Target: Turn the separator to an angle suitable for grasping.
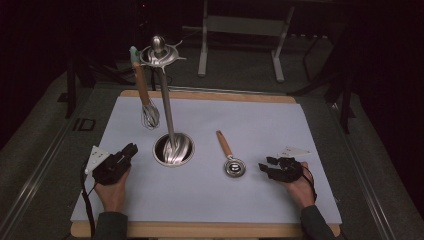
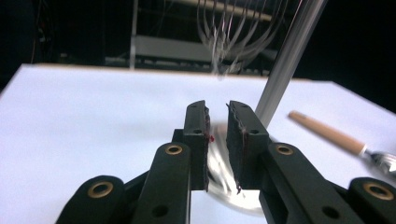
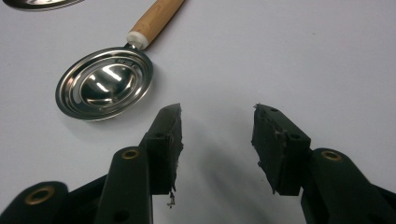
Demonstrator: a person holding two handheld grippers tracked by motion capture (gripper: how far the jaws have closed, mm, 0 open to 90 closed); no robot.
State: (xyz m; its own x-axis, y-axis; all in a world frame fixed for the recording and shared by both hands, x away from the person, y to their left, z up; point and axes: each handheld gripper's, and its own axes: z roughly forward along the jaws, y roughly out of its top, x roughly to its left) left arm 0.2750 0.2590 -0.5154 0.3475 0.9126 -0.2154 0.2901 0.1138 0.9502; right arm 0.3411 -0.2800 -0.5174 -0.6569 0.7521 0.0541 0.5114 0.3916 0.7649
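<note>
Darkness surrounds a white-topped table (image 1: 250,200) on which we see a tall steel utensil stand (image 1: 167,107), its round base left of centre and a whisk (image 1: 145,95) hanging from its top ring. Right of the base lies a wooden-handled measuring scoop (image 1: 229,155), its shiny round bowl nearest us and its handle pointing away. Our right gripper (image 1: 268,166) rests just right of that bowl, its fingers (image 3: 166,140) spread wide and empty; we judge it should slide left and close on the handle, not the slippery bowl. Our left gripper (image 1: 127,150), beside the base, has its fingers (image 2: 198,135) nearly together, gripping nothing.
</note>
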